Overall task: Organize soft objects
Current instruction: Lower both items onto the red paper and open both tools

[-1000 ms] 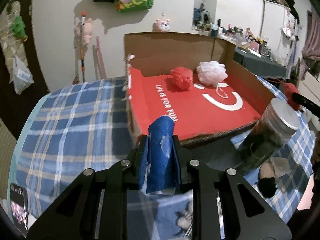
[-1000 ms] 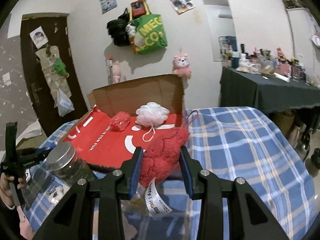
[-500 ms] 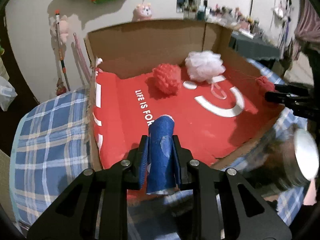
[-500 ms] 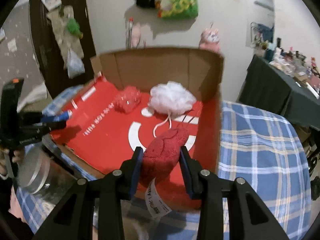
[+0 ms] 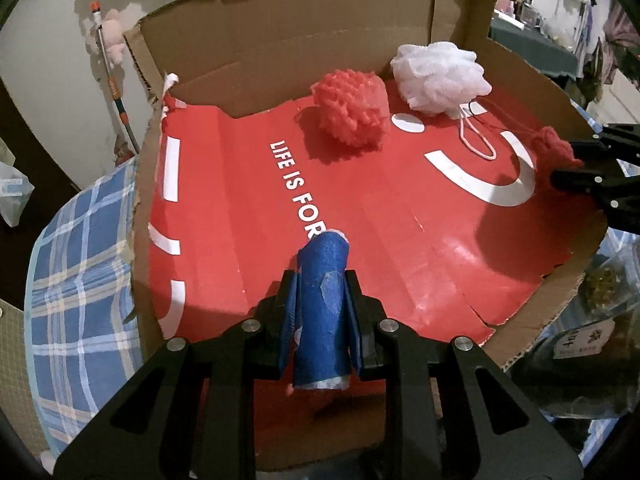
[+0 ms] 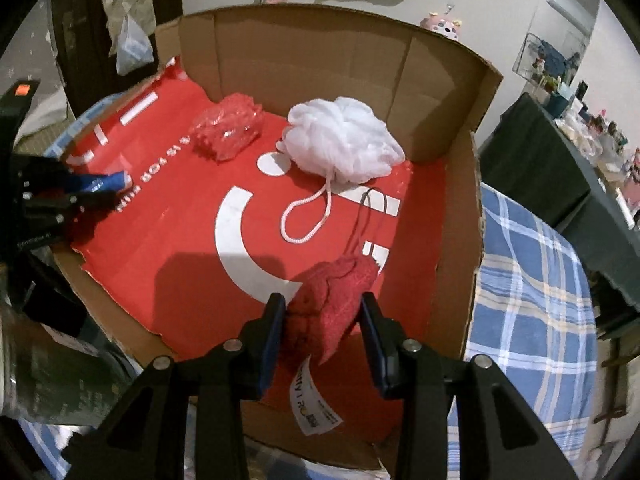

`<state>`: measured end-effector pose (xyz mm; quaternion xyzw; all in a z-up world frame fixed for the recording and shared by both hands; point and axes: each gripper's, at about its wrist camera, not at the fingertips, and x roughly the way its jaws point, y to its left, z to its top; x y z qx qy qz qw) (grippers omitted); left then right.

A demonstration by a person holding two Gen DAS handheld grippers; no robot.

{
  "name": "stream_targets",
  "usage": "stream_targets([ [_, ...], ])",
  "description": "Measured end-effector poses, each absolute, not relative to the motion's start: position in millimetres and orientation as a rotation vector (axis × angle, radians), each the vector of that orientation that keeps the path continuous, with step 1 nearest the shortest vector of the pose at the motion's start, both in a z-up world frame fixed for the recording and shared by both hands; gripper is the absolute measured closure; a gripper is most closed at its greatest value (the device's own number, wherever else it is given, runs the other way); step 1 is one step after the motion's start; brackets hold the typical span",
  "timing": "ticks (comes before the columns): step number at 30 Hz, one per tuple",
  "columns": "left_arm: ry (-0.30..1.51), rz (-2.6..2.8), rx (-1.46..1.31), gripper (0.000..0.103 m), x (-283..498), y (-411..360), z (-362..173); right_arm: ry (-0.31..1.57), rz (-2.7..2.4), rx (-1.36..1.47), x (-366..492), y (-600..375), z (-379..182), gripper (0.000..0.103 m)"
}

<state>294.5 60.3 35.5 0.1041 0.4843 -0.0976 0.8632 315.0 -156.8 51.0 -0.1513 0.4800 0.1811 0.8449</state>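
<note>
Both claws loaded above the cardboard box (image 5: 256,60).
Left claw (image 5: 322,280) clamped on blue roll (image 5: 322,312); right claw (image 6: 322,308) clamped on red plush (image 6: 328,304), near box's front edge.

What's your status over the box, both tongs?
Left tongs shut on blue cloth roll, over box front. Right tongs shut on red knitted plush, over cardboard box. Red pompom, white bath pouf at back; drop area bare.

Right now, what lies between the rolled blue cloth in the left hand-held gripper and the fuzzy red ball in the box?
Only the bare red box floor with white lettering lies between the rolled blue cloth and the fuzzy red ball, as the left wrist view shows.
</note>
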Motion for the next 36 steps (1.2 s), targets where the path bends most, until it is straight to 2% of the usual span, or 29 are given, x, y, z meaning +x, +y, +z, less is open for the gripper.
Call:
stream_targets([
  [19, 1.011, -0.229, 0.231, 0.081, 300, 57, 27, 1.01, 0.377, -0.46, 313, -145, 43, 0.059],
  [24, 1.01, -0.233, 0.229, 0.081, 300, 58, 27, 1.012, 0.384, -0.457, 313, -144, 43, 0.054],
  [26, 1.011, -0.242, 0.223, 0.081, 301, 58, 27, 1.009, 0.388, -0.459, 312, -144, 43, 0.048],
  [31, 1.019, -0.253, 0.203, 0.081, 302, 59, 28, 1.005, 0.387, -0.453, 313, -143, 43, 0.046],
  [34, 1.024, -0.264, 0.19, 0.081, 303, 60, 29, 1.004, 0.387, -0.444, 315, -143, 45, 0.038],
  [36, 1.027, -0.272, 0.18, 0.08, 303, 61, 30, 1.0, 0.387, -0.439, 316, -144, 46, 0.036],
])
